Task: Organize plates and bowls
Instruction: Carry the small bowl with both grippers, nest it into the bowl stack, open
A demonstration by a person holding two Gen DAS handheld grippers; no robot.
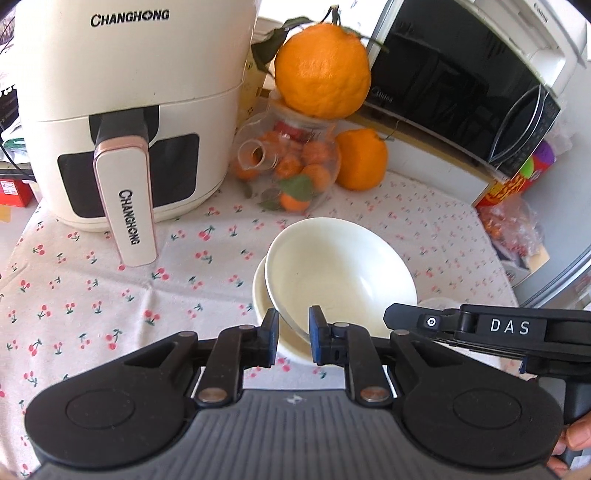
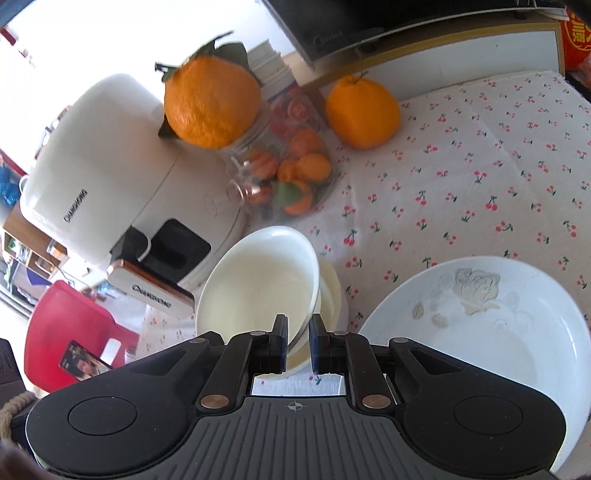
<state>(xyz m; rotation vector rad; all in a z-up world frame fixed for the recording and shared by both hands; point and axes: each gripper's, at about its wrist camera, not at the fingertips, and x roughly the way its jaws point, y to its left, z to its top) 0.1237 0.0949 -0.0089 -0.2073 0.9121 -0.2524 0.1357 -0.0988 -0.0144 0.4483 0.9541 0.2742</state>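
A cream air fryer (image 1: 125, 110) stands on a cherry-print tablecloth (image 1: 92, 288), its handle (image 1: 125, 199) marked CHANGHONG and pointing forward. Just beside it sits a clear glass jar (image 1: 291, 166) holding small oranges, with a big leafy orange (image 1: 323, 70) resting on its top. Another orange (image 1: 362, 158) lies on the cloth next to the jar. Behind them a black microwave (image 1: 461, 85) sits on a pale box, with a white printer (image 1: 535, 33) above it. In the right wrist view, a red stool (image 2: 70, 332) stands below the table edge with a phone (image 2: 83, 363) lying on it.
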